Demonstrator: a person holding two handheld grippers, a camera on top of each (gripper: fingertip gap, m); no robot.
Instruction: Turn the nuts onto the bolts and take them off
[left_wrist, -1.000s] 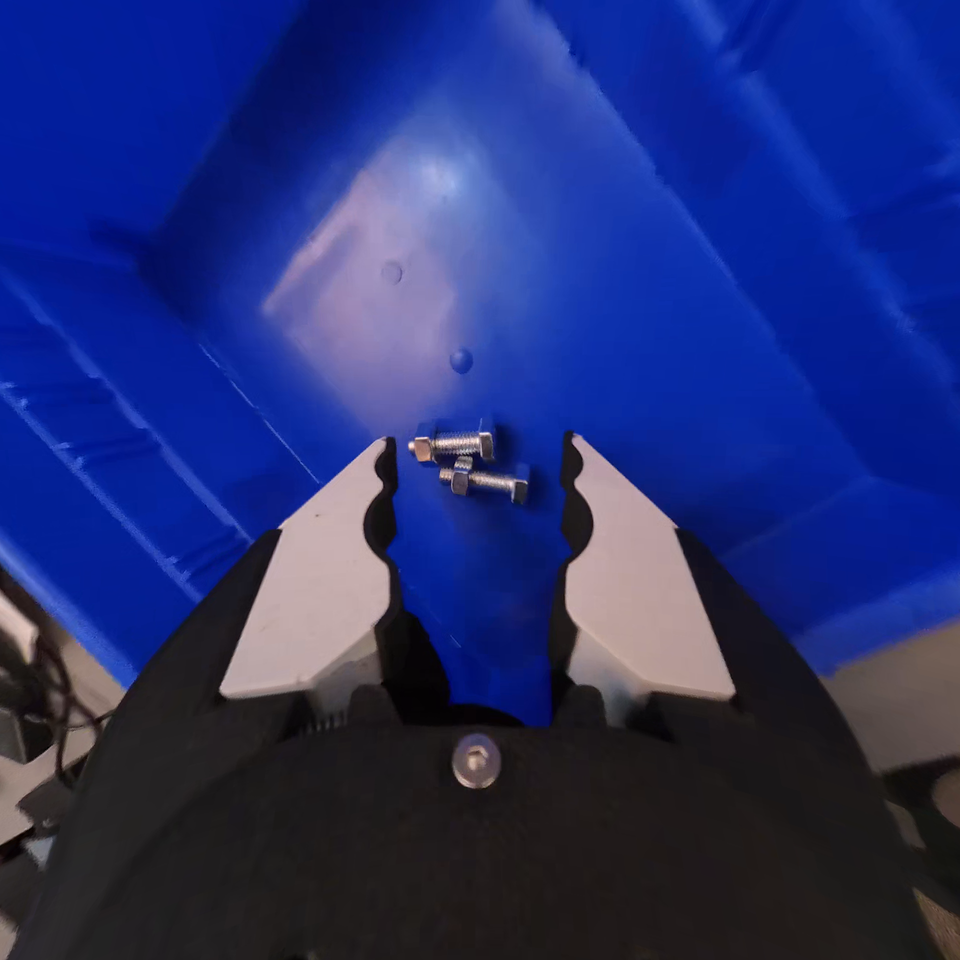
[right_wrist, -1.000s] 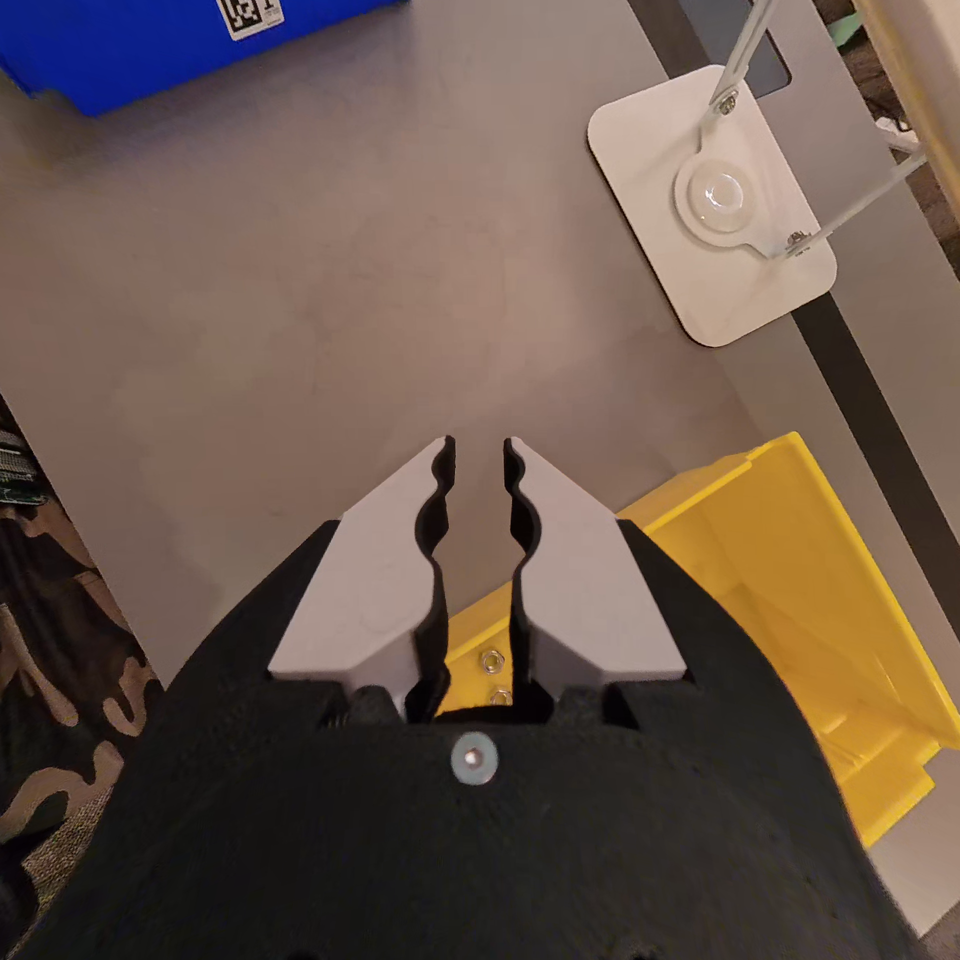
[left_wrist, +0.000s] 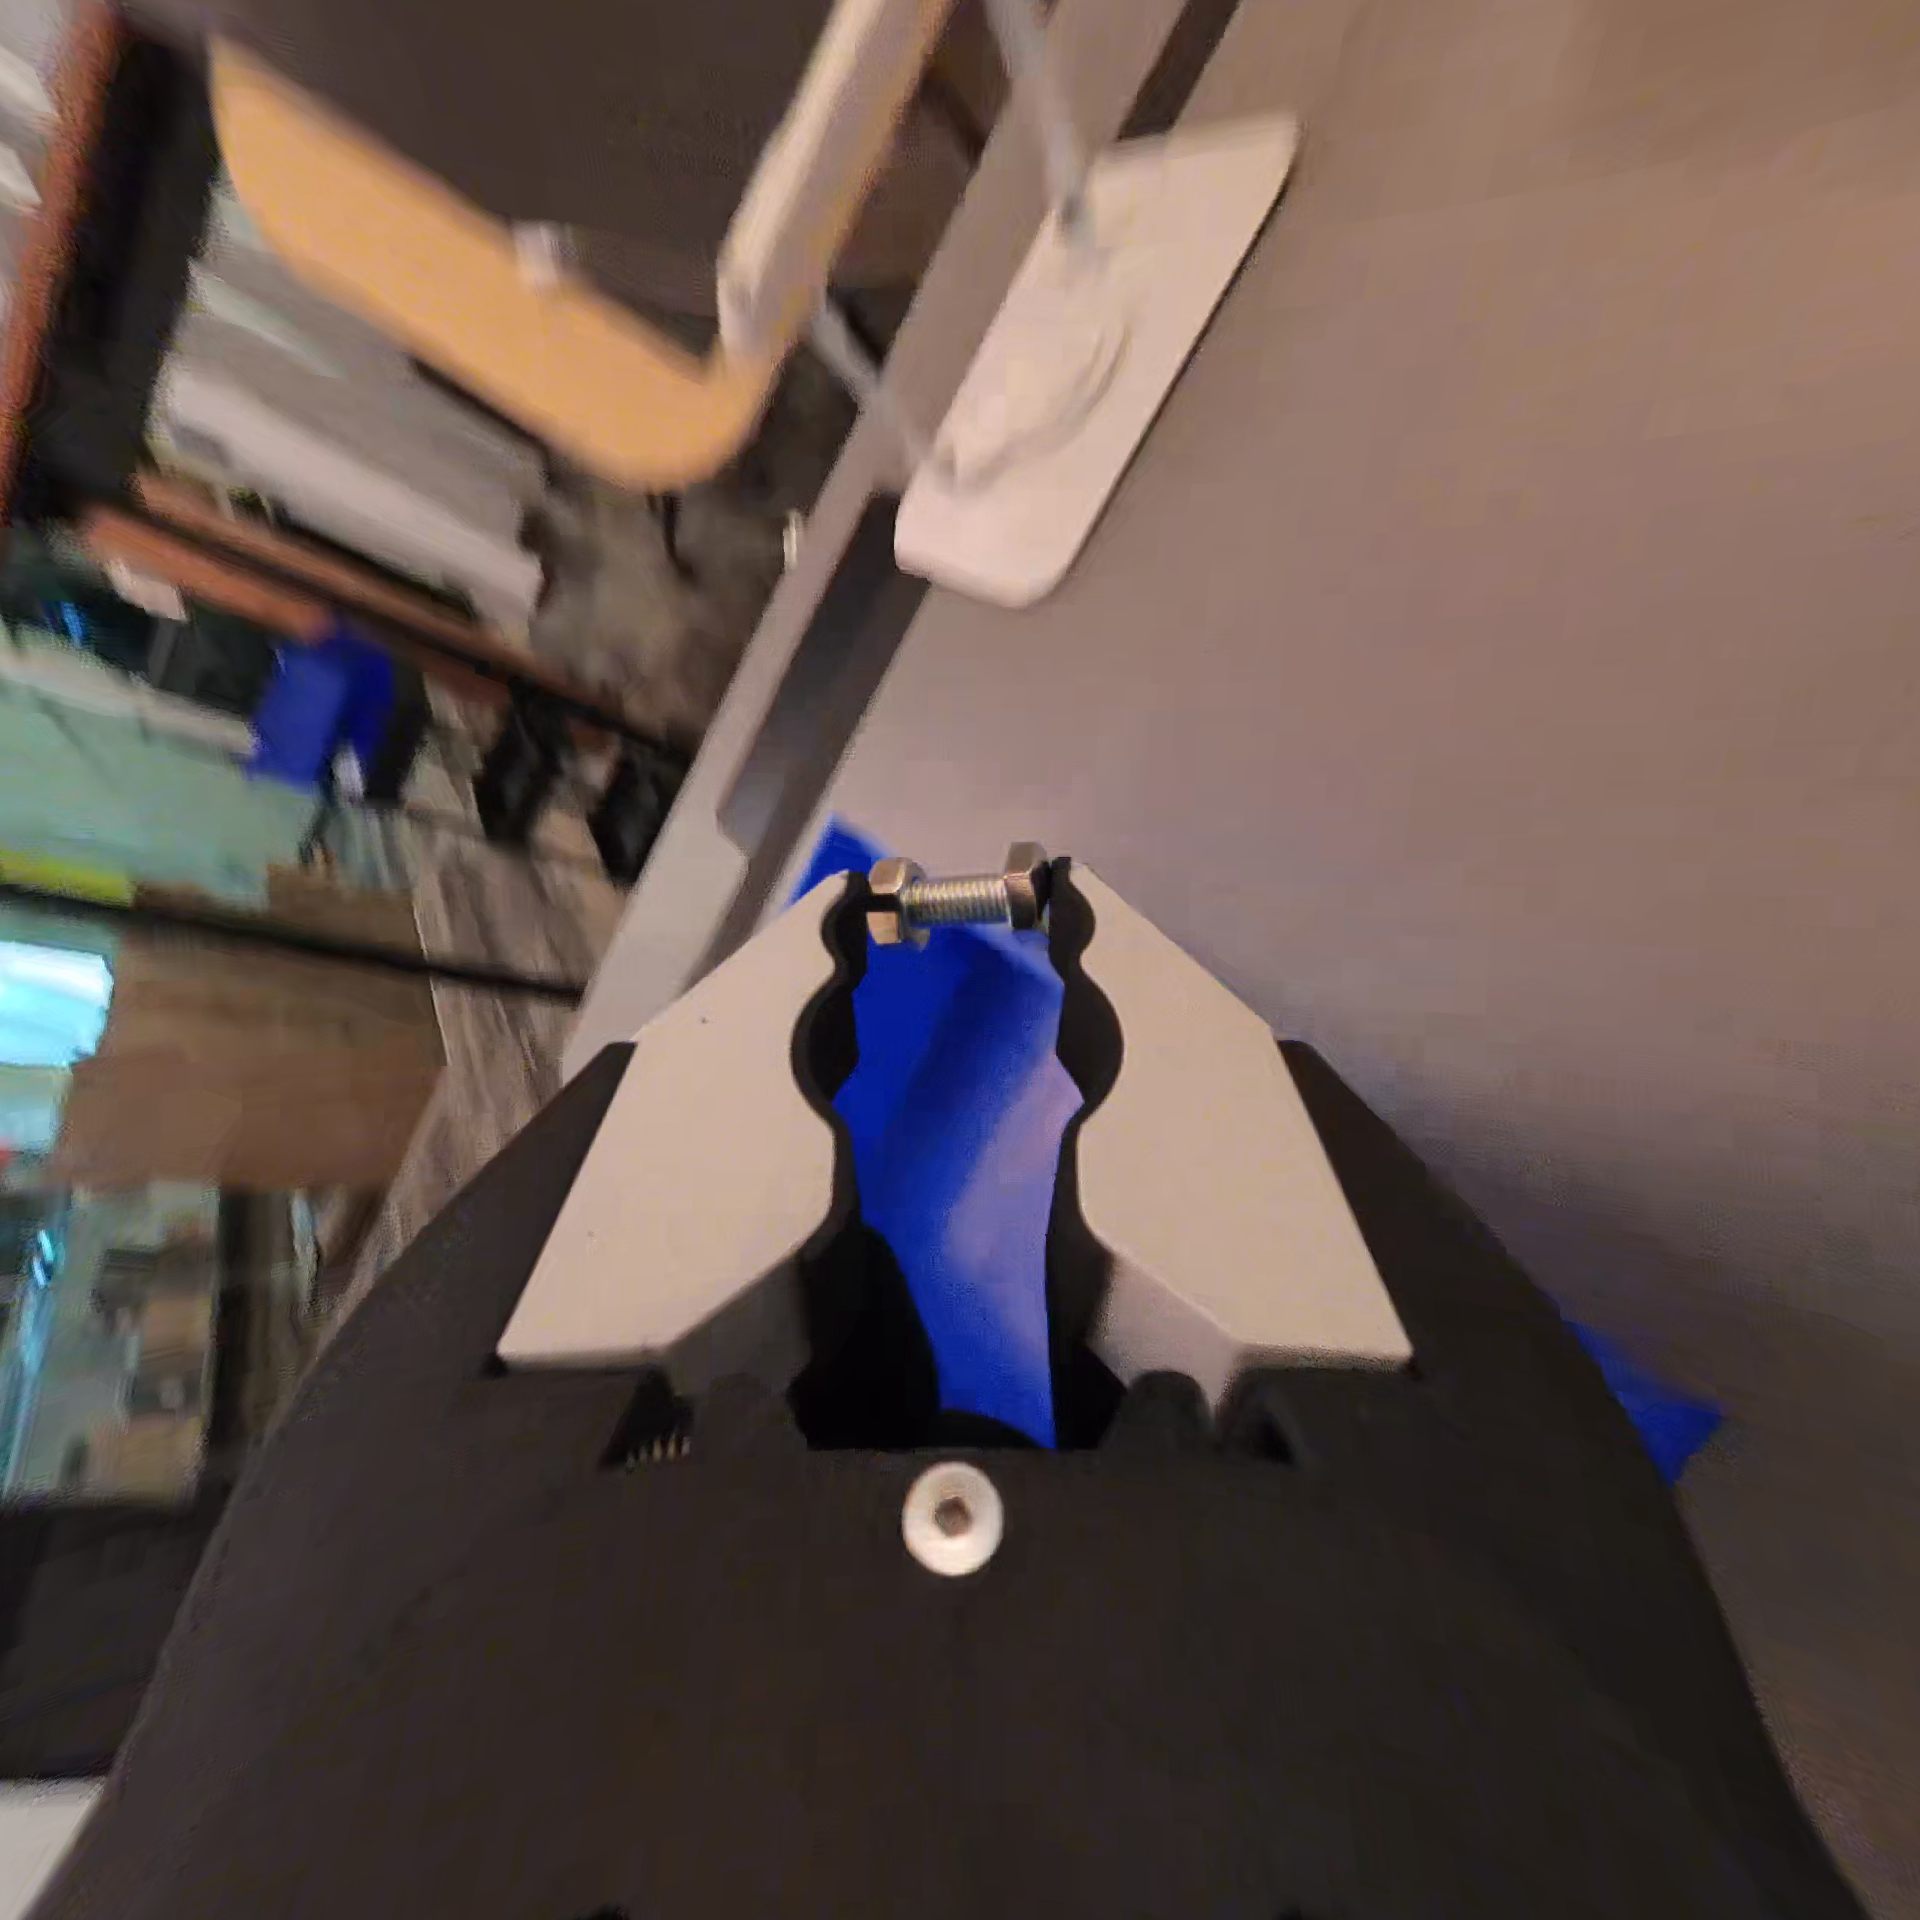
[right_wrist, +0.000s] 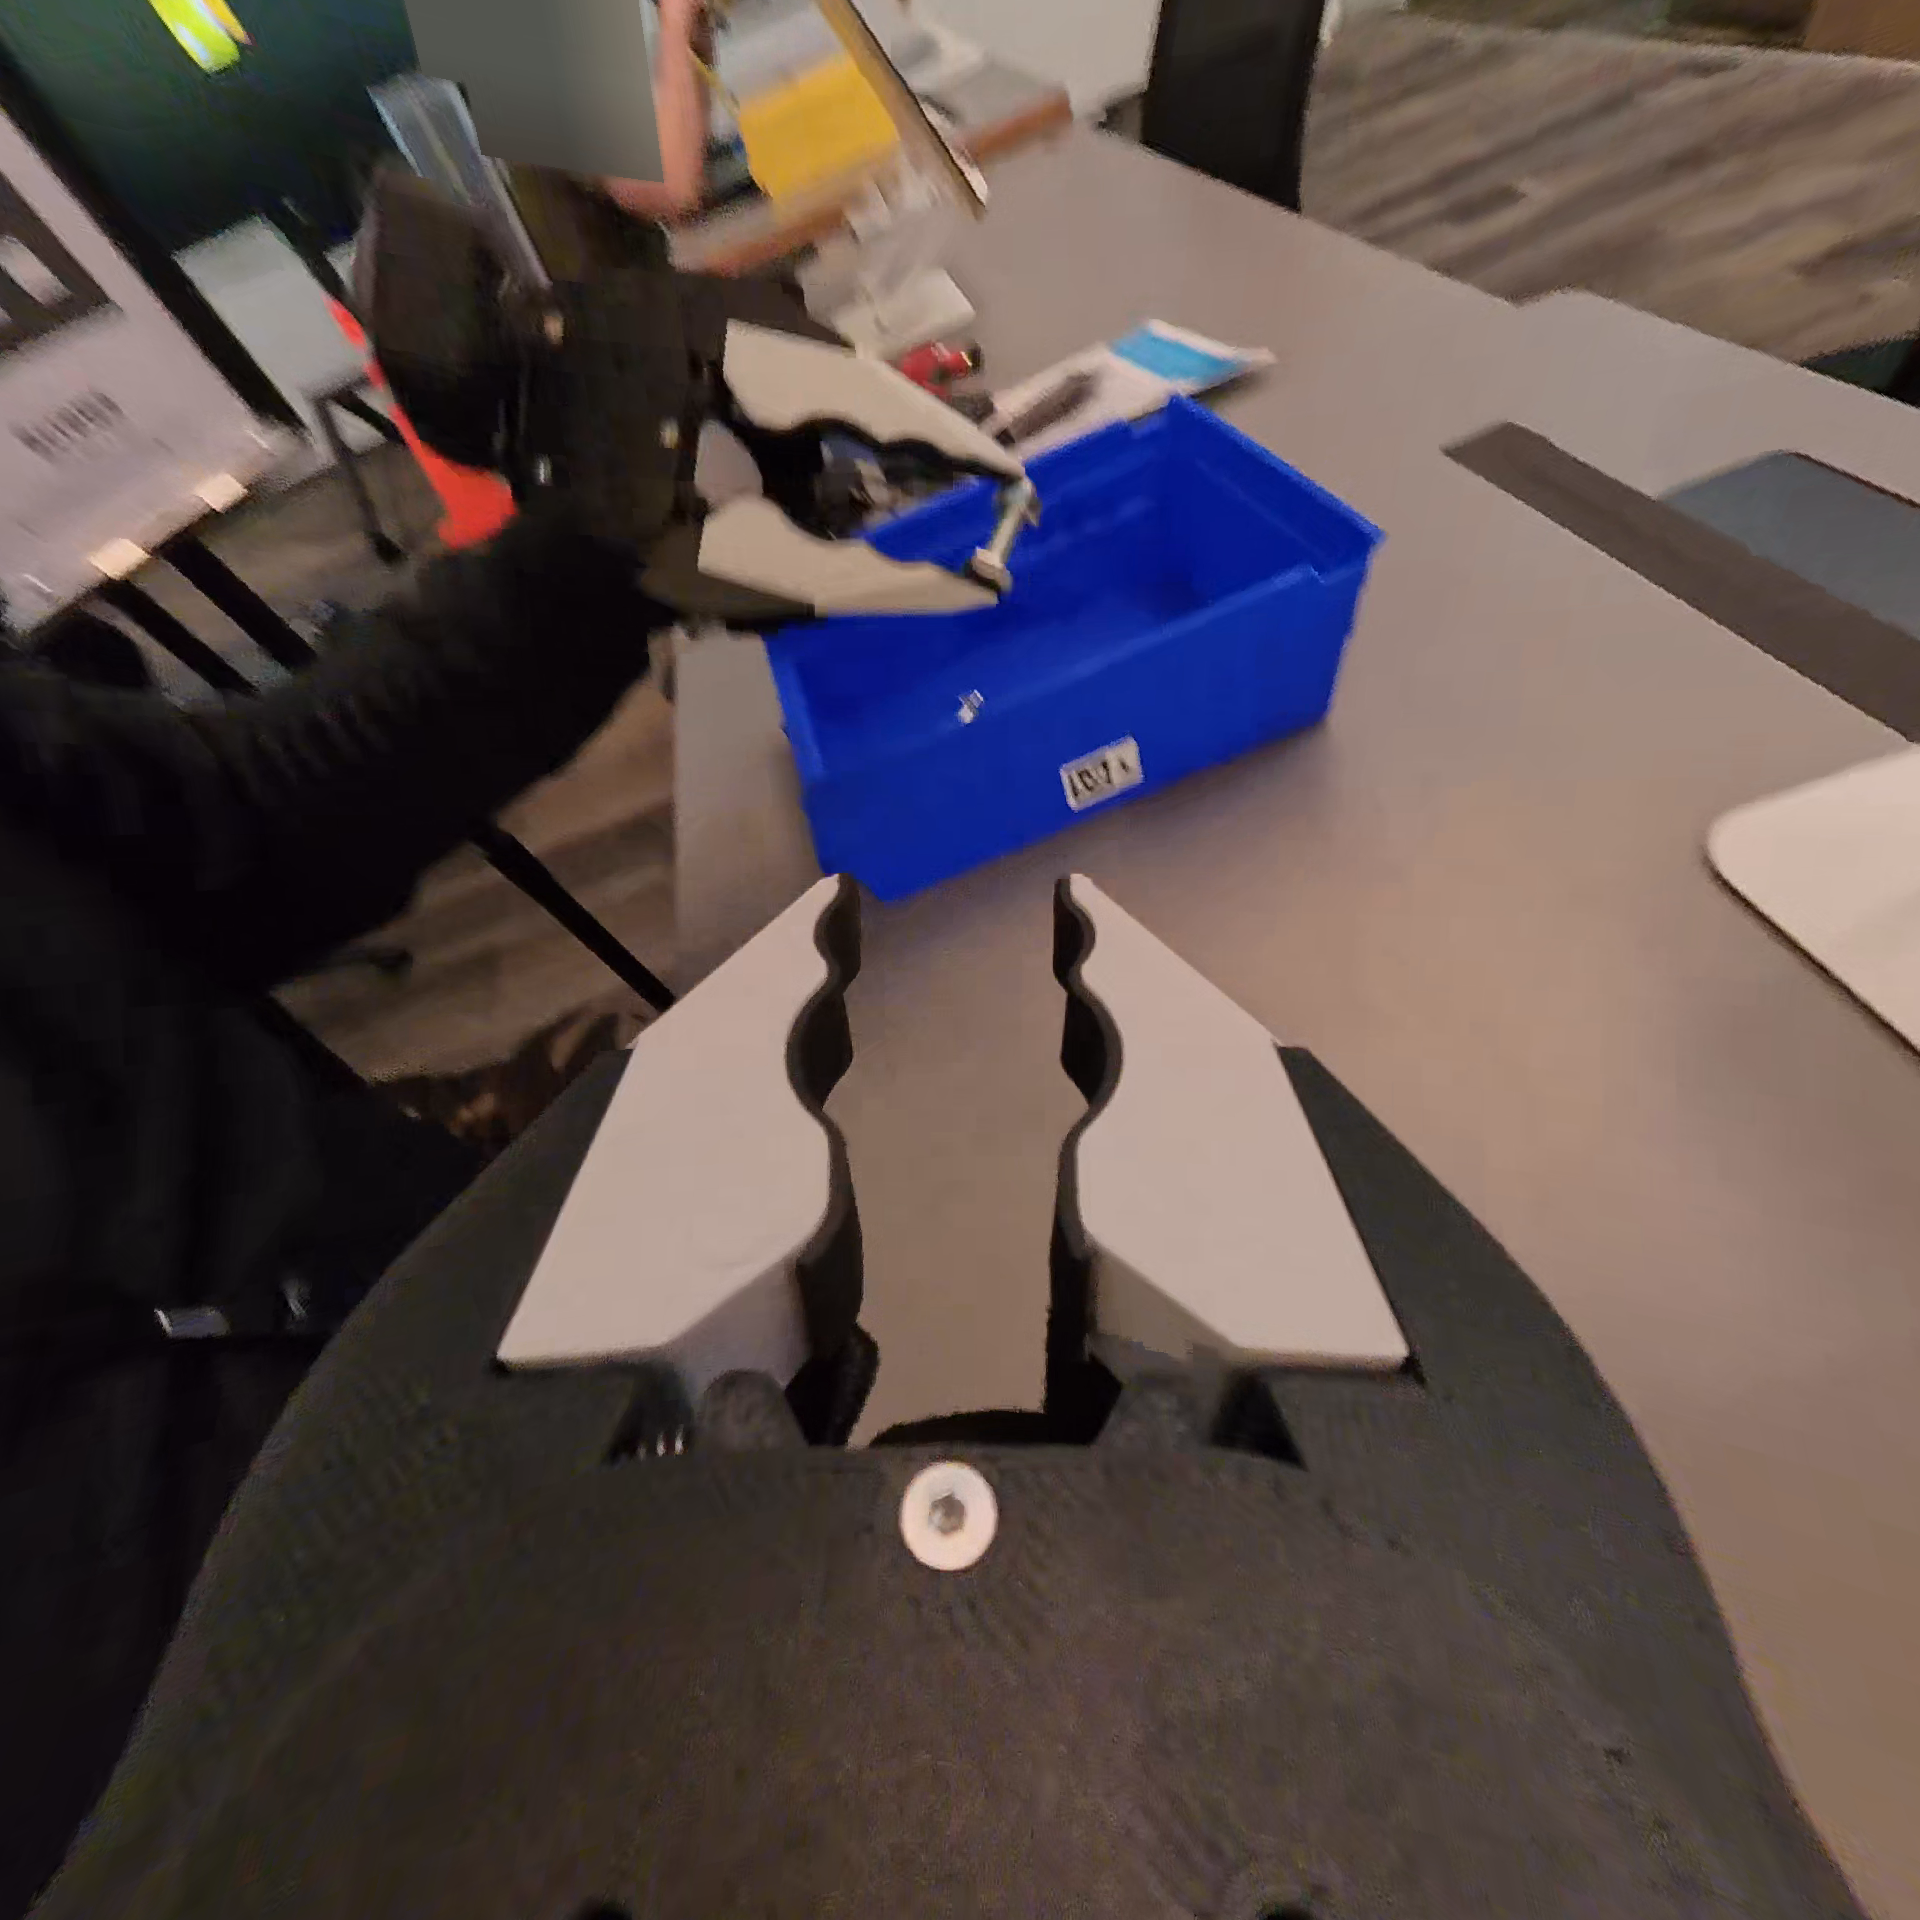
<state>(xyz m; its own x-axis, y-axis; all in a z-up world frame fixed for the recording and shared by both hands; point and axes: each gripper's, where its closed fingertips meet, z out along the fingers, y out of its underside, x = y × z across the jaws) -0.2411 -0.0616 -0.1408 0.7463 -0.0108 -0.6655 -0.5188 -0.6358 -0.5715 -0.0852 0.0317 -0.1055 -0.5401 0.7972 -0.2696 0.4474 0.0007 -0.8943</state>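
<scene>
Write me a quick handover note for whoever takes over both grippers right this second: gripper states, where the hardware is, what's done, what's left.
Left gripper: shut on a bolt, clamped end to end across the fingertips, with a nut on the thread beside the head; held above the blue bin.
Right gripper: open, empty, over the grey table near the bin.
One more small metal piece lies in the bin; too blurred to identify.
Done: one bolt picked out.
Left: bring the right gripper to the nut, turn it off and back on, then likely handle the piece in the bin.
</scene>
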